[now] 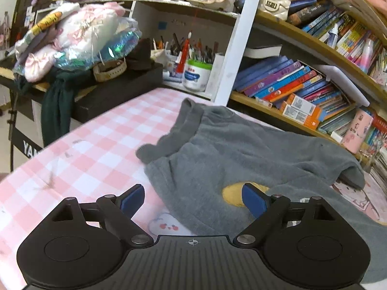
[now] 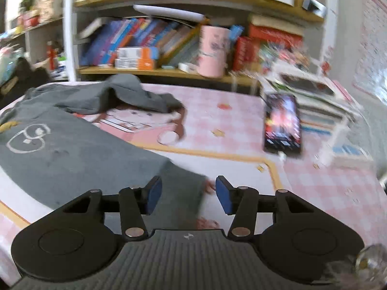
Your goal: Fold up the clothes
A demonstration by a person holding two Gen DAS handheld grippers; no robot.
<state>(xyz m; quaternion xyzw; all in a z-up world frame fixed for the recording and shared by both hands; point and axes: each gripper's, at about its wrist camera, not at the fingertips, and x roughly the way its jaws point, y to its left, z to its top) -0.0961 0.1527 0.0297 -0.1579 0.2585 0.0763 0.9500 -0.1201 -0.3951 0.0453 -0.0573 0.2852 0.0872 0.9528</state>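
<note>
A grey fleece top (image 1: 241,149) lies spread on the pink checked table cover (image 1: 84,157), one sleeve folded back over it. It has a yellow patch (image 1: 232,193) on the front. My left gripper (image 1: 193,200) hovers open above the top's near edge, with nothing between its blue pads. In the right wrist view the same grey top (image 2: 72,149) shows a white outline drawing (image 2: 26,137). Its near corner lies below my right gripper (image 2: 188,197), whose jaws stand partly apart. The pads do not press on the cloth.
A phone (image 2: 281,123) lies on the table to the right, beside a stack of books and boxes (image 2: 314,104). Bookshelves (image 1: 302,89) line the far edge behind a white post (image 1: 238,38). A heap of clothes and bags (image 1: 72,36) sits on a black keyboard at the left.
</note>
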